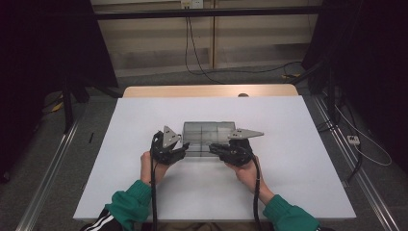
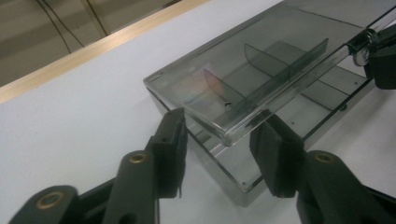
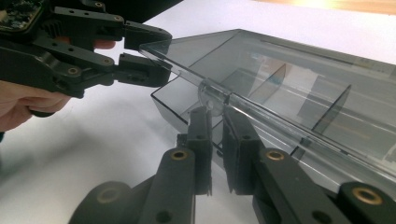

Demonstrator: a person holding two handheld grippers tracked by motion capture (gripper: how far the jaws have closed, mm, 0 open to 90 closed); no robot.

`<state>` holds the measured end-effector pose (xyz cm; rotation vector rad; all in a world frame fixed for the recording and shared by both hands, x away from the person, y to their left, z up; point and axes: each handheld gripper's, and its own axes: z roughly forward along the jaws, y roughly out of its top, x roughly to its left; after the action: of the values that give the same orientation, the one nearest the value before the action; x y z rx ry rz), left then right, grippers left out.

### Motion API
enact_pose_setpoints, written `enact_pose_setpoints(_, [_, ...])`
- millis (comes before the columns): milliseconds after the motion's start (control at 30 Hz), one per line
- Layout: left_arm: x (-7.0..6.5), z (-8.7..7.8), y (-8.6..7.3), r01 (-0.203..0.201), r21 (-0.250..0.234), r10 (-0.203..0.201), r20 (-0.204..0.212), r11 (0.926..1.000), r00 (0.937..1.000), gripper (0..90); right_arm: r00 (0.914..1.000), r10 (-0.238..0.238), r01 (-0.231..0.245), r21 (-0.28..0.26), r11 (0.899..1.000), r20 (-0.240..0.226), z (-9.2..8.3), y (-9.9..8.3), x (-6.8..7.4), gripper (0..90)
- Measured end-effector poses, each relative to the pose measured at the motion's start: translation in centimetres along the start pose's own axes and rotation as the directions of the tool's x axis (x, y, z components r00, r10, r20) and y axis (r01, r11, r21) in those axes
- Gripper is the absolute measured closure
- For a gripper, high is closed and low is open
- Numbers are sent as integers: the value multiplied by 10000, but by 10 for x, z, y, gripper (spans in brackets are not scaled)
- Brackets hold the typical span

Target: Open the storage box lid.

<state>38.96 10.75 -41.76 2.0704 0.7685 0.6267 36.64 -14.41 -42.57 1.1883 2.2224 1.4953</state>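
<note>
A clear grey plastic box (image 1: 208,129) with inner dividers lies at the middle of the white table. Its lid (image 2: 261,60) is tilted up off the base (image 2: 219,165) along the near side. My right gripper (image 3: 218,140) is shut on the small round tab (image 3: 211,100) at the lid's front edge, and it also appears as the right gripper (image 2: 376,51) holding that tab. My left gripper (image 2: 223,147) stands open, with the lid's near left corner between its jaws, untouched by them. From the other side, the left gripper (image 3: 149,53) has one jaw over and one under that corner.
The white table top (image 1: 288,168) has bare room all around the box. A wooden edge (image 1: 207,90) runs along the far side. Metal rails (image 1: 53,159) and cables (image 1: 365,144) lie on the floor on either side.
</note>
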Motion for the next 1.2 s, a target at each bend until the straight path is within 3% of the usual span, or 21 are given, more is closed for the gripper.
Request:
enact_pose_setpoints(367, [6, -4, -2, 240, -499, -228, 242, 9985, 9994, 637, 9991, -189, 168, 572, 9982, 373, -22, -2, -6, 711])
enact_pose_setpoints(700, [9, -5, -3, 280, -691, -260, 304, 9972, 9992, 664, 9922, -105, -26, 1047, 9945, 1241, -41, 0, -21, 591])
enact_pose_setpoints(933, [9, -6, -5, 244, -710, -219, 354, 9972, 9991, 678, 9828, -396, 206, 1059, 9942, 1806, -42, 4, -31, 506])
enact_pose_setpoints(1067, [9, -7, -6, 215, -721, -186, 410, 9972, 9990, 685, 9758, -798, 589, 1067, 9925, 2034, -39, 7, -33, 496])
enact_pose_setpoints(1200, [9, -7, -6, 200, -742, -169, 414, 9970, 9990, 687, 9723, -894, 670, 1089, 9918, 2160, -36, 9, -37, 501])
